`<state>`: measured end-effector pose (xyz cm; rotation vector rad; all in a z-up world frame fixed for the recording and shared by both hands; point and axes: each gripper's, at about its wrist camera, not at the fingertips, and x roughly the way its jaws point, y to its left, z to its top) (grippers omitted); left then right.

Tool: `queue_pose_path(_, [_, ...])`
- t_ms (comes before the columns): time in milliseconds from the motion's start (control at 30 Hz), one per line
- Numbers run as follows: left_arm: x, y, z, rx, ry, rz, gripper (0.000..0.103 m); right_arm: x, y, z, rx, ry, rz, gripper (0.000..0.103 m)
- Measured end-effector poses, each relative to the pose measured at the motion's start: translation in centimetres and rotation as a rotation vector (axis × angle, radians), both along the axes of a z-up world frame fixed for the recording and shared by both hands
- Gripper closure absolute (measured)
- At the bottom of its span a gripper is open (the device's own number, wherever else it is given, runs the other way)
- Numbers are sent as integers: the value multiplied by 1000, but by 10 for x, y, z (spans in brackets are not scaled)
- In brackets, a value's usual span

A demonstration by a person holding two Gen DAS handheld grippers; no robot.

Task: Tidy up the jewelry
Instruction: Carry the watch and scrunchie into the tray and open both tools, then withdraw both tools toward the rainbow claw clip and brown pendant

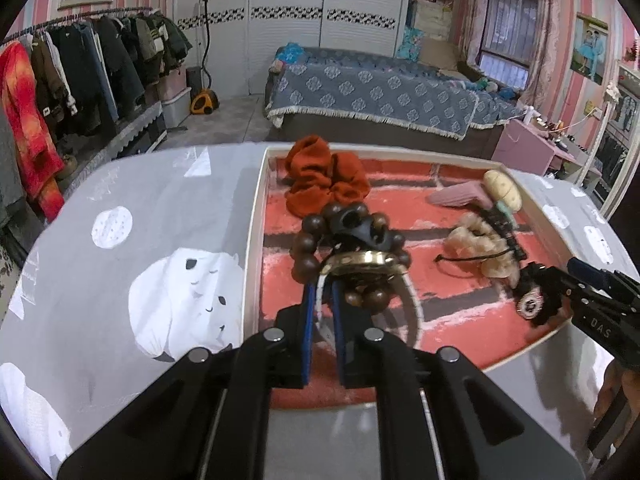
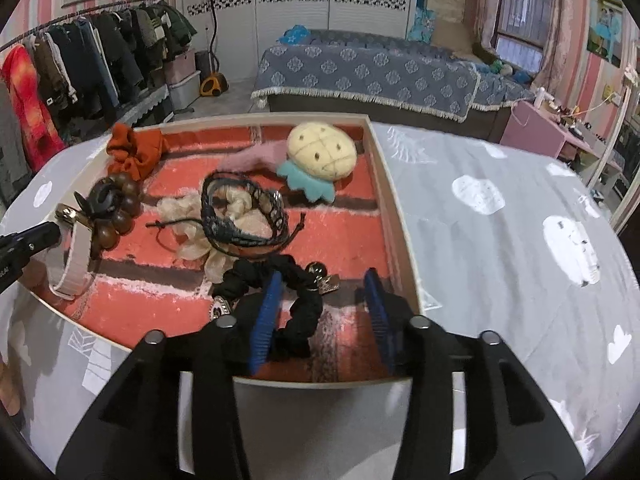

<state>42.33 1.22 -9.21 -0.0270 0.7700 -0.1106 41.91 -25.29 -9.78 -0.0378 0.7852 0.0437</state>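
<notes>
A shallow white tray (image 1: 254, 216) with a red brick-pattern lining holds the jewelry. My left gripper (image 1: 325, 300) is shut on the white strap of a gold watch (image 1: 362, 259), held over a brown bead bracelet (image 1: 306, 240) and a black clip (image 1: 352, 222). My right gripper (image 2: 324, 280) is open over the tray's near right corner, its jaws astride a black scrunchie (image 2: 298, 320) with a charm. The watch (image 2: 74, 256) and beads (image 2: 120, 208) show at the left of the right wrist view.
An orange scrunchie (image 1: 320, 176), a cream scrunchie (image 2: 224, 224), dark cord bracelets (image 2: 244, 216), a pink hair piece (image 2: 248, 158) and a plush pineapple clip (image 2: 320, 156) lie in the tray (image 2: 390, 208). A grey cloud-print cloth (image 2: 500, 240) covers the table.
</notes>
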Motion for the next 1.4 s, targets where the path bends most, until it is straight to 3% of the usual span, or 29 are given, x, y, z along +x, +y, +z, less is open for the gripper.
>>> queue_pose_path(67, [-5, -1, 8, -5, -20, -4, 78, -6, -3, 11, 7, -41, -17, 28])
queue_pose_path(100, [-8, -2, 13, -4, -35, -2, 53, -8, -5, 16, 8, -54, -22, 23])
queue_pose_path(133, [-11, -3, 18, 1, -58, 4, 36, -11, -6, 20, 8, -68, -27, 16])
queue_pose_path(233, [-21, -6, 33, 9, -110, -7, 33, -17, -6, 32, -5, -97, -42, 5])
queue_pose_path(300, [-24, -8, 39, 1, -111, -16, 25, -18, -5, 38, -11, -94, -42, 4])
queue_pose_path(467, [-41, -16, 57, 28, -142, -11, 22, -32, -4, 53, -40, -81, -33, 4])
queue_pose_path(533, [-52, -16, 65, 22, -157, -3, 9, -44, -5, 61, -73, -99, -46, 4])
queue_pose_path(833, [-106, -22, 90, 19, -213, 16, 6, -101, -16, 83, -105, -142, -64, 4])
queue_pose_path(1100, [-154, -36, 104, 72, -289, 17, 6, -147, -59, 93, 26, -160, -173, 4])
queue_pose_path(1267, [-171, -41, 97, -1, -231, -57, 6, -176, -71, 92, -19, -203, -196, 4])
queue_pose_path(1400, [-176, -48, 84, -9, -153, -85, 6, -189, -77, 83, -56, -193, -197, 4])
